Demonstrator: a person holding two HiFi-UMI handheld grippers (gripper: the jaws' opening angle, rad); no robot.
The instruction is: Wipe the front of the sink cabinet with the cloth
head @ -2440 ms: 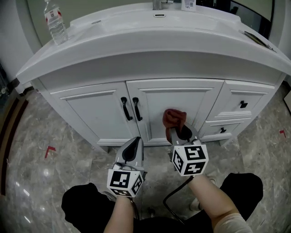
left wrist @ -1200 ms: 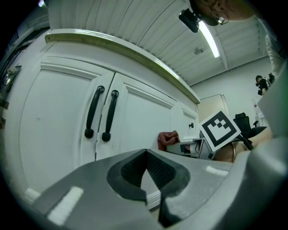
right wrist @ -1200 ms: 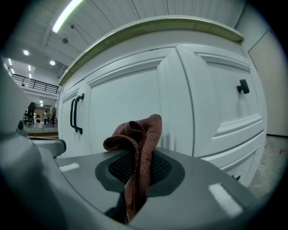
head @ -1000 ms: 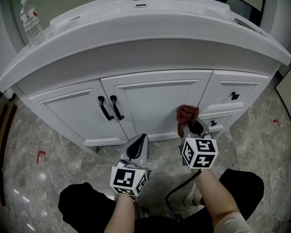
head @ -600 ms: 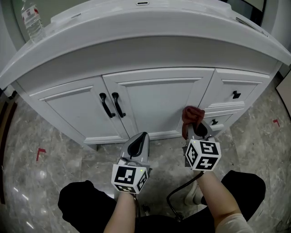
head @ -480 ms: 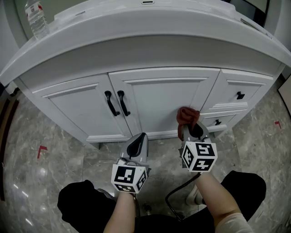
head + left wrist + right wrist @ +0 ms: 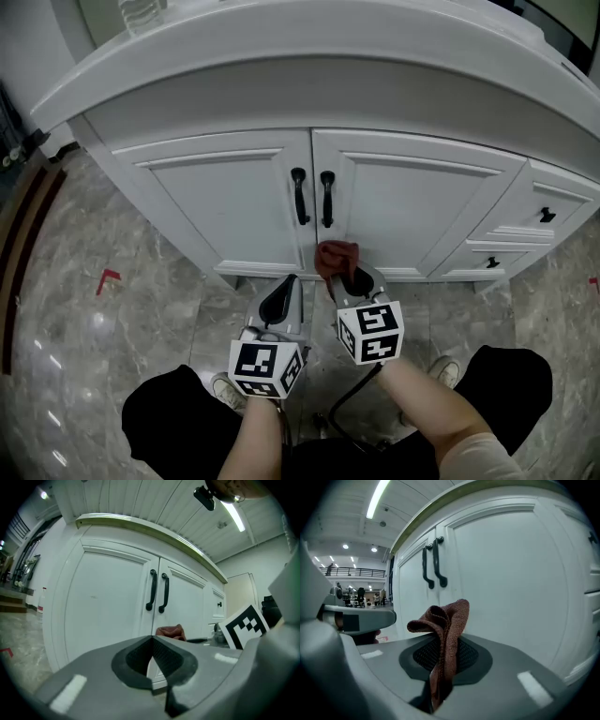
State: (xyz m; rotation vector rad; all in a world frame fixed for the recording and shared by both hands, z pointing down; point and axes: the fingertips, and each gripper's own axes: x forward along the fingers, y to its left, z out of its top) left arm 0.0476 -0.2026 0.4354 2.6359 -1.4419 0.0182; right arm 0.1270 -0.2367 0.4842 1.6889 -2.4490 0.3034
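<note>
Two tools face the sink cabinet (image 7: 412,103): the right tool (image 7: 345,278), clamping the cloth (image 7: 336,255), has swept leftward from the drawers (image 7: 544,216) to beneath the door handles (image 7: 312,197), leaving the left door (image 7: 225,192) likely next; the left tool (image 7: 284,281) is closed, empty.

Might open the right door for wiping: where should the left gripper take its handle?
The middle of the right door handle, from straight in front, jaws either side: it is an upright bar standing off the door. Left gripper is shut.
</note>
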